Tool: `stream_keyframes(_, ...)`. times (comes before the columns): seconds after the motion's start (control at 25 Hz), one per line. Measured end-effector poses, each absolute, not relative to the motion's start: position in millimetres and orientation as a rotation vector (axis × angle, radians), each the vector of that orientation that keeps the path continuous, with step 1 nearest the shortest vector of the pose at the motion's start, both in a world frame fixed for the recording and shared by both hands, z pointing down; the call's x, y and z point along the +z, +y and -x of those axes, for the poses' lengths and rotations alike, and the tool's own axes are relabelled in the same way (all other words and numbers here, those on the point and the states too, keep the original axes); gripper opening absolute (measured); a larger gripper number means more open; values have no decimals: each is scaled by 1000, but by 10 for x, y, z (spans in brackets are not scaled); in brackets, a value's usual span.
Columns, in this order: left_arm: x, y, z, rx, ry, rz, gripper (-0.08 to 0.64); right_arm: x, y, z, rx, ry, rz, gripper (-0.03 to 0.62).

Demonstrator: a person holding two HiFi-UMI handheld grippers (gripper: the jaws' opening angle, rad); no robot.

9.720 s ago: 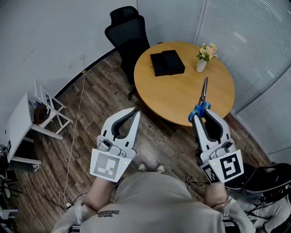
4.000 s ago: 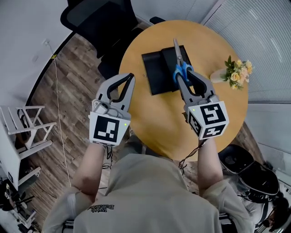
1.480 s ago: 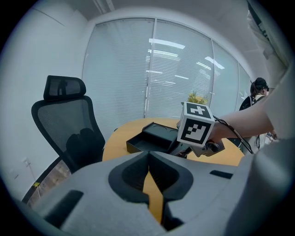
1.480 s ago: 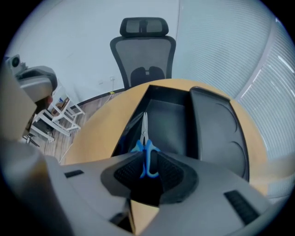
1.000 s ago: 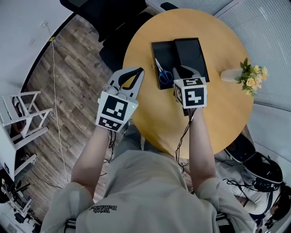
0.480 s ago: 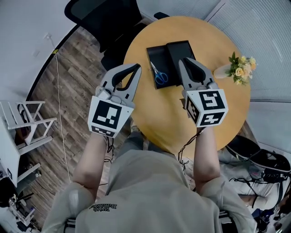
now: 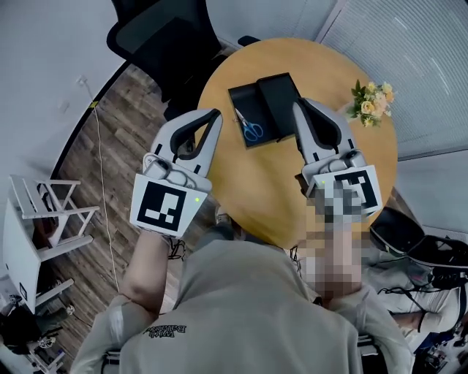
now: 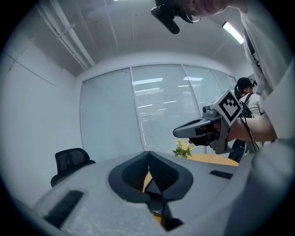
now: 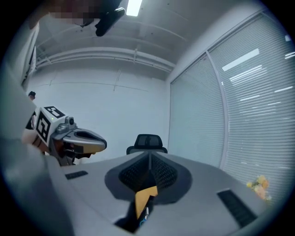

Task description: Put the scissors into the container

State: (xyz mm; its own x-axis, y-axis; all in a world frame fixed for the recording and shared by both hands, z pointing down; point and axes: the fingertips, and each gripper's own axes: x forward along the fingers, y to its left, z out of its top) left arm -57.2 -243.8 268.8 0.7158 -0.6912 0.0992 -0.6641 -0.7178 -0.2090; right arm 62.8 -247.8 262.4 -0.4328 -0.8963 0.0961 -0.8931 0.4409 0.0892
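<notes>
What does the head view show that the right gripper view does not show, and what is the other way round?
Only the head view plainly shows the blue-handled scissors lying in the black rectangular container on the round wooden table, and the white folding stand. Only the right gripper view shows the long ceiling lamp and the shut right claw from inside. Both show the black office chair, the shut left claw and the yellow flowers.

Black two-part container [image 7: 284, 88] on round wooden surface [image 7: 292, 190], toward far side. Blue-handled scissors [image 7: 247, 126] inside container's left part. Small vase of flowers [image 7: 368, 102] on surface, right of container, apart. Black office chair [image 7: 164, 44] on wood floor [image 7: 110, 146], behind surface, to left. White rack [image 7: 33, 219] far left.
</notes>
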Motion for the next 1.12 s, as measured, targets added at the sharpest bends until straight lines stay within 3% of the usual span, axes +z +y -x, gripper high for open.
stream_keyframes(0.48, 2411, -2191, 318, -181, 1097, 2690, 21, 2293, -2018, -899, -87, -2634, -1622, 37)
stream_keyframes(1.12, 2499, -1873, 321, -266, 1025, 2720, 21, 2576, -1789, -974, 22, -2610, -1620, 34)
